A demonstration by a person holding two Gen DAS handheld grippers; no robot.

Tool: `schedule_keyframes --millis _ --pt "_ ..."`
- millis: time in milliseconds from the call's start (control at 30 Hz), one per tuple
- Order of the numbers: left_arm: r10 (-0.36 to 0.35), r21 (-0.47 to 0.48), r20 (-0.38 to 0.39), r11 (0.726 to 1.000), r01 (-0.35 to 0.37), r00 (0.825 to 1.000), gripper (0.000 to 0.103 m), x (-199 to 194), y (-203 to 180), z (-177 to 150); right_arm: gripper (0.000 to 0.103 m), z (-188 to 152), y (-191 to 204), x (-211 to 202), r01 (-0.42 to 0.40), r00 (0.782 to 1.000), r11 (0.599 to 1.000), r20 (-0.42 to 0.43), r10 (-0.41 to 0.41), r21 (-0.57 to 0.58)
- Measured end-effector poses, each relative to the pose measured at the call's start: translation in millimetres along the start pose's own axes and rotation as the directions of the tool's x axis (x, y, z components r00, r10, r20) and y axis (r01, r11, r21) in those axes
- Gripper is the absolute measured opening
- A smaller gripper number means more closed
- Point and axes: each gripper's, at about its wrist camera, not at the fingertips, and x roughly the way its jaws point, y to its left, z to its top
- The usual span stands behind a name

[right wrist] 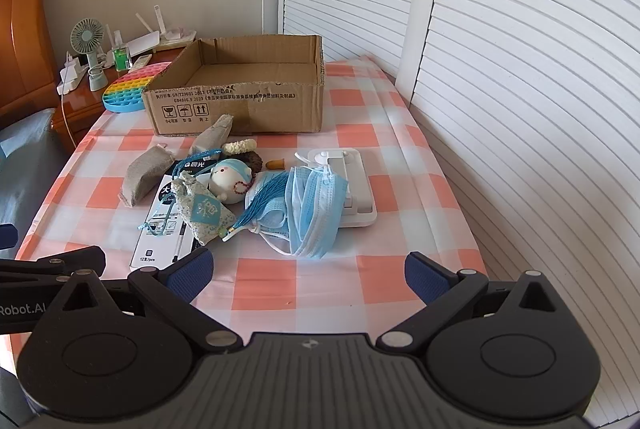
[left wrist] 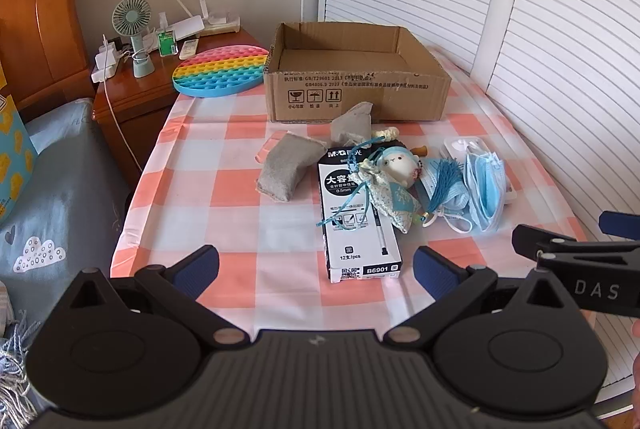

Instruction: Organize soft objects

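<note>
On the checked desk (right wrist: 320, 293) lie two grey fabric pouches (left wrist: 286, 165) (left wrist: 352, 125), one floral sachet (right wrist: 204, 213) with a blue tassel, one round white plush toy (right wrist: 232, 179) and a bundle of pale blue face masks (right wrist: 314, 213), heaped together just in front of one open cardboard box (right wrist: 240, 97). The sachet and plush rest partly on one black-and-white pen box (left wrist: 358, 225). Both the left tool (left wrist: 316, 267) and the right tool (right wrist: 308, 269) hover over the near edge, fingers spread wide, holding nothing.
</note>
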Motion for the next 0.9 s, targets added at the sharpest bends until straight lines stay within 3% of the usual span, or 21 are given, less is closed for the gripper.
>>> schedule_keyframes --millis 900 --pt "-0.015 0.049 0.034 0.999 0.013 0.999 0.102 -0.1 -0.2 5.3 0.103 4.9 3.0 1.4 0.004 1.0 1.0 0.017 -0.004 -0.018"
